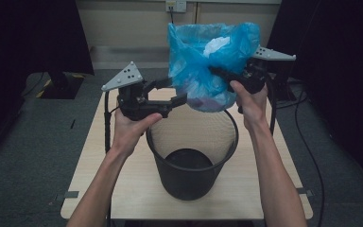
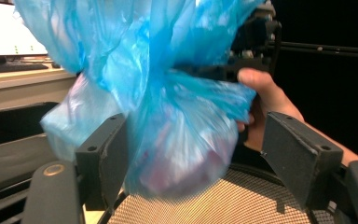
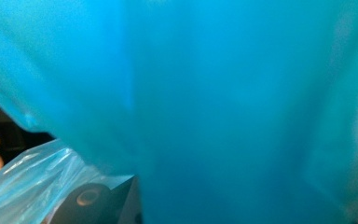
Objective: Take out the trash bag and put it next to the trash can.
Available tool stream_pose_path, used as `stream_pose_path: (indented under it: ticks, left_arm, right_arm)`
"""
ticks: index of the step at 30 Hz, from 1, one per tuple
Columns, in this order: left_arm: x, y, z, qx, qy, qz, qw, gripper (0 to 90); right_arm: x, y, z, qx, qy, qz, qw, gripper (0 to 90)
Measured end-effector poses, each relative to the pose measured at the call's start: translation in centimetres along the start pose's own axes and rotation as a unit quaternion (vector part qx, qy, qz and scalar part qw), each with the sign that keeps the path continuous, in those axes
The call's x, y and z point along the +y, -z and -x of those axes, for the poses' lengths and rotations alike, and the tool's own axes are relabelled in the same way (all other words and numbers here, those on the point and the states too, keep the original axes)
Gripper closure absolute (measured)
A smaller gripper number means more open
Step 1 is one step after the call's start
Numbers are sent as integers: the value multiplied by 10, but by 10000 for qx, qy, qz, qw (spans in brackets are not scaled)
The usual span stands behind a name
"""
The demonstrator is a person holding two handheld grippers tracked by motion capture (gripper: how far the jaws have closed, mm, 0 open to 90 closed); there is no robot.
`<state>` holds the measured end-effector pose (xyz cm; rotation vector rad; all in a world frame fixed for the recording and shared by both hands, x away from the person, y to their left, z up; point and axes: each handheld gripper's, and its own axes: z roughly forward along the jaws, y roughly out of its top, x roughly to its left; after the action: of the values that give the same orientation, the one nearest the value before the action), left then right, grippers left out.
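Blue bag (image 1: pixel 208 66) w/ right tongs (image 1: pixel 222 74), over mesh bin (image 1: pixel 192 156).

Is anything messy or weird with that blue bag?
Nothing is spilled. The blue bag hangs bunched above the black mesh bin, pinched at its neck by the right hand-held gripper. The left hand-held gripper is open beside it.

Black mesh wastebasket (image 1: pixel 191 156) stands on light wooden table (image 1: pixel 94 156), near its middle. Blue plastic bag (image 1: pixel 208 61) hangs above basket's far rim, clear of it. Left gripper (image 1: pixel 172 92) just left of bag; right gripper (image 1: pixel 220 74) at bag's right side, at its gathered neck.
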<state>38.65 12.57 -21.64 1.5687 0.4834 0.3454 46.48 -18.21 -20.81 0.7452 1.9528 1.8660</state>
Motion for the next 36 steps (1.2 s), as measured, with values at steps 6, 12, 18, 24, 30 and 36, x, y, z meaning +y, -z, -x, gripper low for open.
stream_pose_path:
  ticks: [6,12,18,24,30,36]
  left_arm:
    - [-5,6,-5,53,38,-2,10000,248]
    - [-15,8,-8,12,93,-70,9999,248]
    - [-22,10,-5,-36,41,-163,9999,231]
    - [-26,19,-5,83,123,-179,9997,201]
    - [-29,30,-6,132,120,-246,9995,155]
    - [-33,39,-10,38,170,-120,9998,153]
  right_arm:
    - [4,-4,17,-312,32,-57,9995,799]
    - [-10,-3,30,-608,-117,-94,9980,802]
    - [-24,7,48,-965,-238,-125,9950,803]
    - [-45,17,62,-1130,-329,-295,9926,803]
    - [-81,22,76,-1221,-561,-478,9898,803]
    - [-112,29,84,-1272,-679,-668,9873,803]
